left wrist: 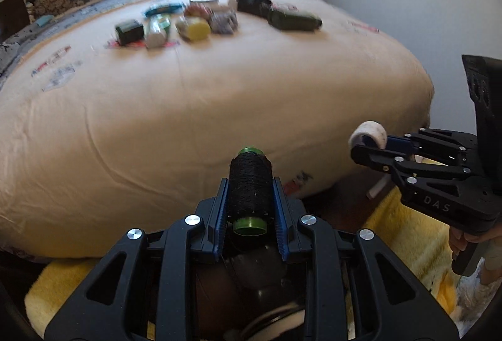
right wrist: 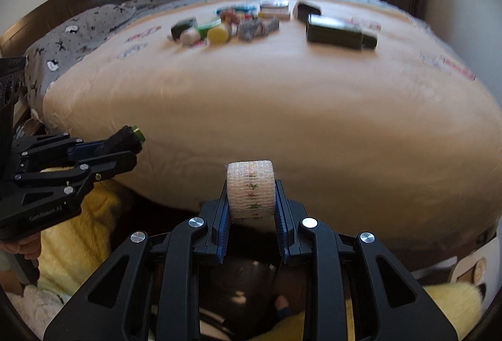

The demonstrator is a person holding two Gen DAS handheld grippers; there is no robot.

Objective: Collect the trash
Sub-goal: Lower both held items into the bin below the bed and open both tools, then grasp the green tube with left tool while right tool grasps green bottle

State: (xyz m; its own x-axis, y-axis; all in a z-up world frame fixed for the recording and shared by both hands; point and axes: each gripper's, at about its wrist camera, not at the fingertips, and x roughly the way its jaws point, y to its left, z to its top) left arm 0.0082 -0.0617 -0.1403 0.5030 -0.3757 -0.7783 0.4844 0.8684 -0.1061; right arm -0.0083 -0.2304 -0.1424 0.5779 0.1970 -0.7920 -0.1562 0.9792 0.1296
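Spool [left wrist: 249,184]: clamped in your left tongs [left wrist: 249,203], long axis along the fingers.
Gauze roll [right wrist: 251,189]: clamped in your right tongs [right wrist: 251,209].
Dark bin [left wrist: 251,275]: below both, bottom centre of frame; neither hand clearly nearer.

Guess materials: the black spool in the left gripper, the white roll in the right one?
Black spool: dark thread wound on what looks like a glossy green plastic core; fine fuzzy strands show along the body, smooth green rims at both ends. White roll: probably woven gauze or cohesive bandage, matte; an open mesh weave and a faint printed pattern show on its face.
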